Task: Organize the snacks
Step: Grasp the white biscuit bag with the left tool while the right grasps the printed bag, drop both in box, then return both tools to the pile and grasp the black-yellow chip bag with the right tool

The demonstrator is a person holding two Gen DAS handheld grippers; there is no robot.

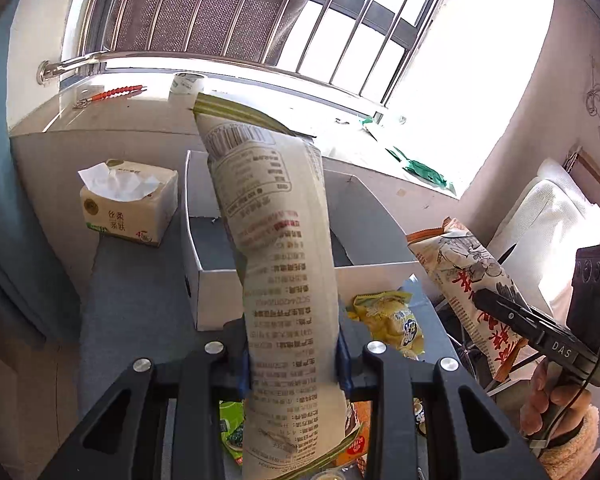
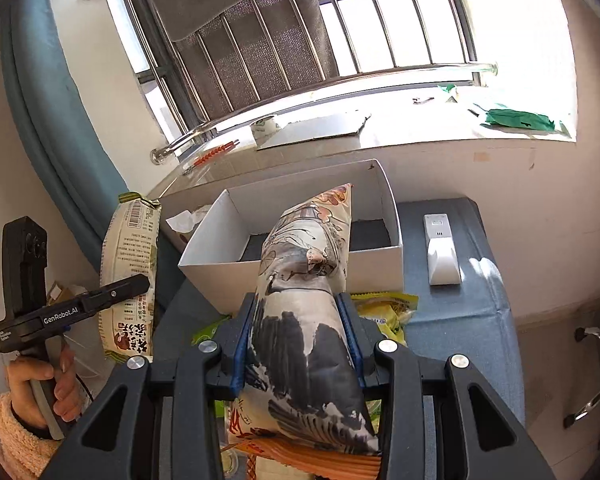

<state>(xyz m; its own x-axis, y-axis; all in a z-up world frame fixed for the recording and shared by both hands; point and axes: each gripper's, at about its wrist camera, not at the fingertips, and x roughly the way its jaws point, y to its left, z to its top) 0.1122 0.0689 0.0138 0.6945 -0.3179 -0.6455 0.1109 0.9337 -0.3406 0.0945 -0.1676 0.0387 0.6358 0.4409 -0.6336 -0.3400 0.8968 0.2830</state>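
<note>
Over the grey surface (image 2: 468, 320), both snack packs are up in the air at once, and that is where the trouble could start. The left gripper (image 1: 294, 360) is clamped tight on the pale green-edged pack (image 1: 276, 240), pads pinching it low down, so most of its length stands up and leans out ahead toward the white box (image 1: 204, 280). That is a long, soft, top-heavy bag held near one end; it looks likely to flop or swing if the hand tips quickly, and the far end could catch the box wall instead of clearing it.

On the other side, the right gripper (image 2: 298, 340) is squeezed onto the ink-painted pack (image 2: 308, 280), jaws partly closed round its puffy middle, nose of the bag pointing at the same box (image 2: 392, 216). Air-filled film like that can slip between the pads, I reckon, or burst if squeezed harder.

Both packs aim at one box, which looks empty. Going in together risks the two bags or grippers knocking each other over the opening. The box itself looks like light card and could skid back if a pack pushes on its near wall. Just under the right gripper lies a yellow snack bag (image 2: 384, 308) against the box front, easy to sweep off the surface on a low approach.
</note>
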